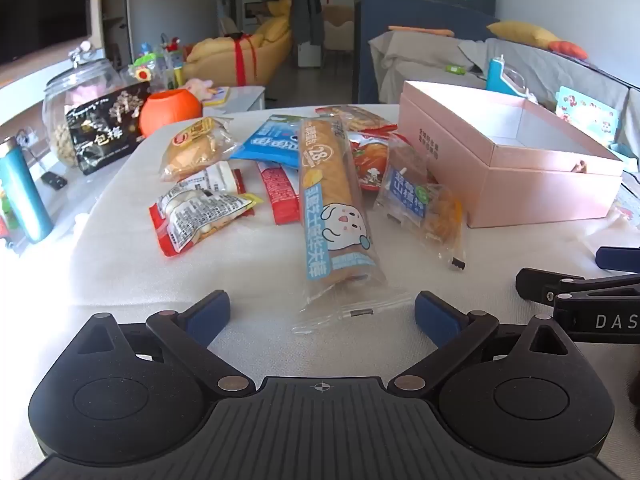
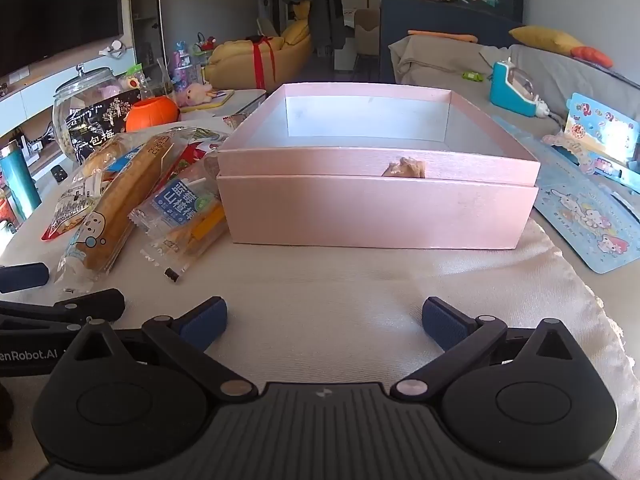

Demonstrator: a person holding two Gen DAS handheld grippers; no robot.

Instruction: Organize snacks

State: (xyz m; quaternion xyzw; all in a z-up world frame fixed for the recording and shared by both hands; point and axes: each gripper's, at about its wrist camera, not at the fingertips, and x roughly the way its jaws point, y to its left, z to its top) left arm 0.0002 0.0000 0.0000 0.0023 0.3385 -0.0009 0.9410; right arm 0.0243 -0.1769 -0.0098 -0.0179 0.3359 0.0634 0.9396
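Observation:
Several snack packs lie in a heap on the white cloth. A long bread stick pack (image 1: 338, 208) (image 2: 120, 200) points toward my left gripper (image 1: 322, 314), which is open with the pack's clear tail end lying between its blue pads. Beside it lie a hawthorn snack pack (image 1: 420, 196) (image 2: 184, 216), a red peanut pack (image 1: 192, 216) and a blue pack (image 1: 268, 140). To the right stands an open pink box (image 1: 516, 184) (image 2: 376, 208), nothing visible inside it. My right gripper (image 2: 324, 320) is open over bare cloth in front of the box, holding nothing.
A glass jar (image 1: 76, 92), a black plum bag (image 1: 108, 128), an orange pumpkin pot (image 1: 170, 110) and a teal bottle (image 1: 22, 192) stand at the left. A blue cartoon card (image 2: 588, 220) lies right of the box. A sofa is behind.

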